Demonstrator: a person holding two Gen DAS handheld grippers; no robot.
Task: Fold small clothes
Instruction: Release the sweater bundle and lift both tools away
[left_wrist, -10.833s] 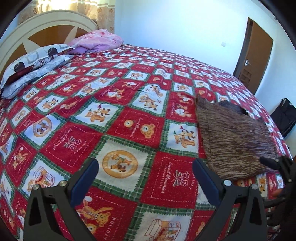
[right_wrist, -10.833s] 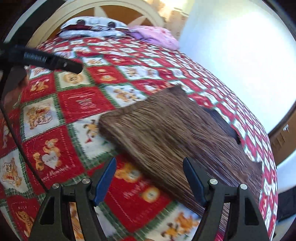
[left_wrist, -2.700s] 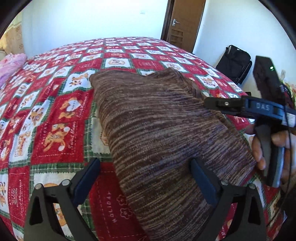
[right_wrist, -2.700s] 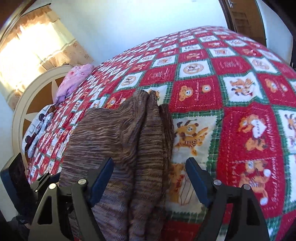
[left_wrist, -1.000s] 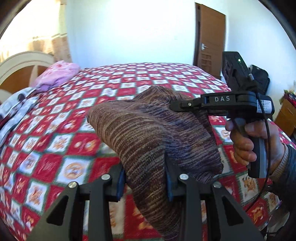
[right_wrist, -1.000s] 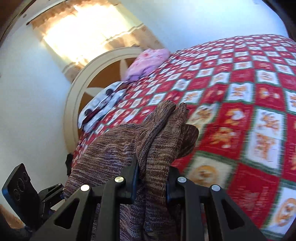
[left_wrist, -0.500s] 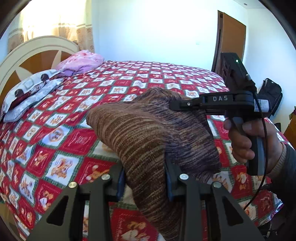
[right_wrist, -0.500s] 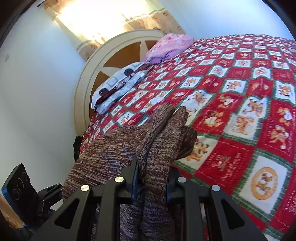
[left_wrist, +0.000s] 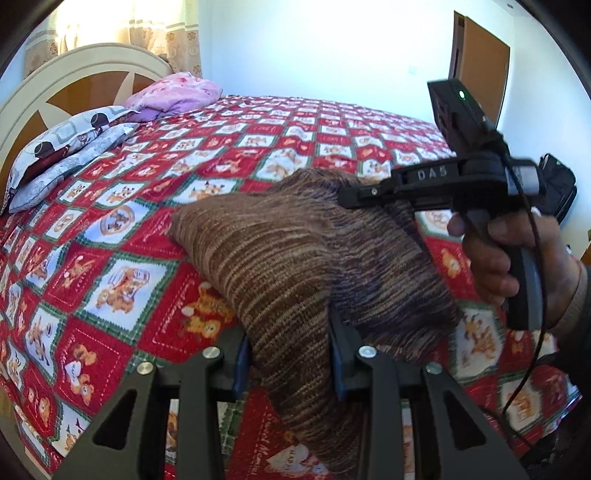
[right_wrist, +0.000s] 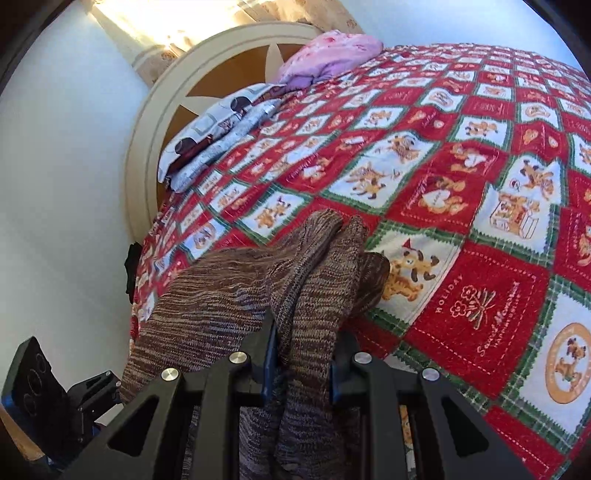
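Currently both tools clamp the brown knit garment — left gripper, right gripper — lifted off the patchwork bedspread; next, probably: lay it over, edges aligned.

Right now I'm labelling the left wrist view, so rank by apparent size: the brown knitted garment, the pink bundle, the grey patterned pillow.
1. Brown knitted garment, largest, though nearest the camera.
2. Grey patterned pillow.
3. Pink bundle, smallest, but farthest away, so unsure.
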